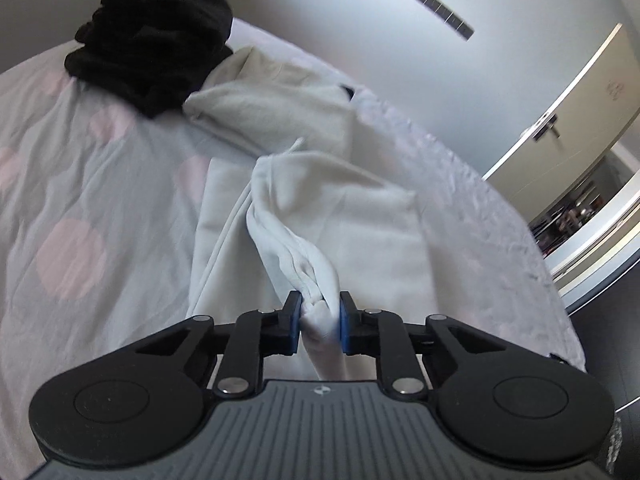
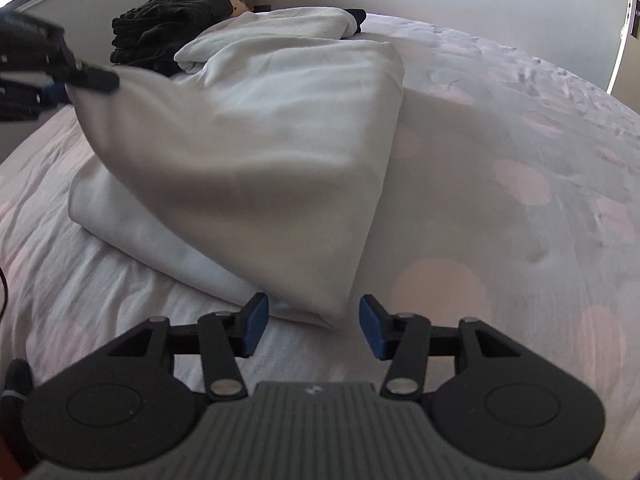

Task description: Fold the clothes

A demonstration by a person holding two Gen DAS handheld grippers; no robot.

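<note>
No box or basket shows, only the bed (image 2: 500, 128) with its pale pink-spotted cover, which bears a heap of black clothes (image 2: 160, 36) at the far left, a second white garment (image 2: 280, 24) beside it and the white garment (image 2: 248, 152) in the middle. The left gripper (image 1: 320, 320), raised above the bed, has its 2 blue pads clamped on a bunched edge of the white garment, lifting that side. The right gripper (image 2: 314, 322) sits low by the garment's near corner, its fingers wide apart and holding nothing
</note>
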